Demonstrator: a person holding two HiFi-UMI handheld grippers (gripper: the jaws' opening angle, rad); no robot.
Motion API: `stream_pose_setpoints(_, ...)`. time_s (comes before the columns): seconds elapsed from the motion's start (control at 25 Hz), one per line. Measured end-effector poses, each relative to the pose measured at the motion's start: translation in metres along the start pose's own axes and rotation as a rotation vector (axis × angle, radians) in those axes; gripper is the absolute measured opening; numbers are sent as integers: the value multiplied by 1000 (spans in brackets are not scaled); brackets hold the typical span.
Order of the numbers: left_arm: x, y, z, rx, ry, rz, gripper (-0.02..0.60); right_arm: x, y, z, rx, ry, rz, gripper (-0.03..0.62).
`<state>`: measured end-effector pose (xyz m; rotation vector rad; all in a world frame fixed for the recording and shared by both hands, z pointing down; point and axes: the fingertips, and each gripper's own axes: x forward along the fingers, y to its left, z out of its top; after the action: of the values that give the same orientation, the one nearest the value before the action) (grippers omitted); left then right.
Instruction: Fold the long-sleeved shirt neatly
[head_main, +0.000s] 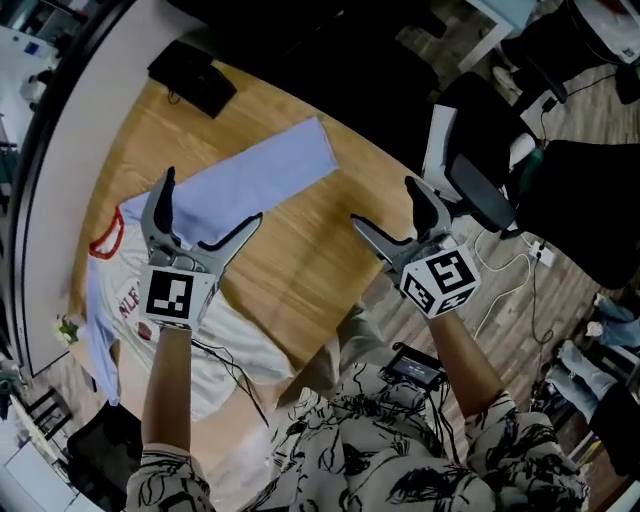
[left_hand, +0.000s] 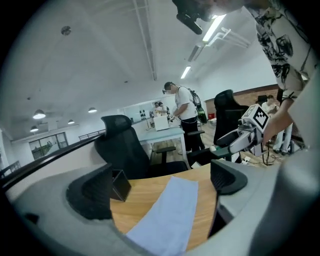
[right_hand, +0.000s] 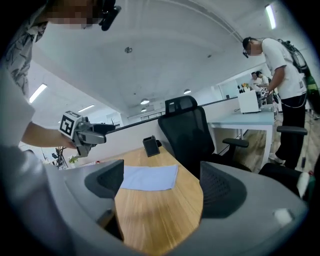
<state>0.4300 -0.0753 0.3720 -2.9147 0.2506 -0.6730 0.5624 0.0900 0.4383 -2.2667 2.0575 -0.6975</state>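
Observation:
The long-sleeved shirt (head_main: 215, 330) lies spread on the wooden table (head_main: 300, 250); its body is white with a red collar and its sleeves are pale blue. One sleeve (head_main: 270, 170) stretches toward the far right; it also shows as the sleeve (left_hand: 167, 215) in the left gripper view and the sleeve (right_hand: 149, 177) in the right gripper view. My left gripper (head_main: 205, 210) hovers open above the shirt's shoulder, holding nothing. My right gripper (head_main: 385, 212) hangs open over the table's right edge, empty.
A small black box (head_main: 192, 75) stands at the table's far end. Black office chairs (head_main: 480, 190) crowd the right side, with cables on the floor (head_main: 500, 290). A person (left_hand: 184, 112) stands at a distant desk. The shirt's hem hangs off the near table edge.

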Motion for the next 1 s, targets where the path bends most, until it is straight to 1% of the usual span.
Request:
stream_pose_setpoints(0.16, 69, -9, -17, 9, 50, -119, 595, 38, -12, -16, -16, 63, 17, 468)
stream_pose_setpoints(0.28, 113, -22, -37, 24, 130, -221, 595, 63, -20, -37, -18, 156, 10, 460)
stream_pose_setpoints(0.4, 152, -30, -54, 20, 184, -271, 591, 88, -23, -61, -12, 247, -3, 388)
stream_pose_setpoints(0.44, 164, -32, -58, 21, 199, -283, 587, 95, -23, -65, -17, 269, -11, 376)
stream_pose_setpoints(0.56, 194, -39, -74, 23, 266, -332, 537, 114, -23, -74, -33, 330, -36, 304)
stream_pose_setpoints(0.64, 208, -41, -83, 3, 301, -363, 497, 125, -22, -83, -39, 384, -43, 276)
stream_pose_setpoints(0.76, 222, -40, -90, -22, 325, -386, 456, 136, -21, -95, -44, 454, -54, 237)
stream_pose_setpoints(0.88, 232, -43, -93, -26, 342, -412, 429, 143, -22, -102, -24, 488, -64, 177)
stream_pose_setpoints(0.92, 235, -44, -94, -25, 346, -423, 418, 145, -24, -104, -24, 497, -73, 153)
stream_pose_setpoints(1.0, 239, -45, -94, -15, 349, -432, 386, 147, -27, -107, -30, 513, -91, 54)
